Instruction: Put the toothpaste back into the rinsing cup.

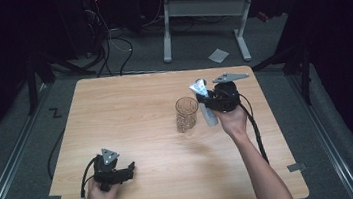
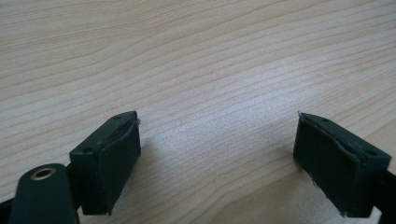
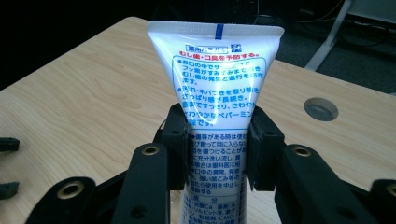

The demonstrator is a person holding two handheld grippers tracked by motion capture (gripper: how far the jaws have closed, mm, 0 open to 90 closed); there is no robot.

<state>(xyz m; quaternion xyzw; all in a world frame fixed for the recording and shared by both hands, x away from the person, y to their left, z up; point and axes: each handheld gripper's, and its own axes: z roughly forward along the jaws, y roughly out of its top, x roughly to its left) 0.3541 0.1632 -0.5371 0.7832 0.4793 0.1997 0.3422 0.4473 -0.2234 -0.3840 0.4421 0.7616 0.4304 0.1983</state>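
The right gripper (image 3: 218,154) pinches the toothpaste tube (image 3: 215,70) between its jaws, probably to drop it into the glass (image 1: 186,109). The left gripper (image 2: 217,163) rests with jaws spread on the table (image 2: 187,56).

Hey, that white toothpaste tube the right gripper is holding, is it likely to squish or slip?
The toothpaste tube probably dents, since the right gripper clamps its soft middle. Its glossy skin may slide. Set beside the glass, it would likely tip rather than stand.
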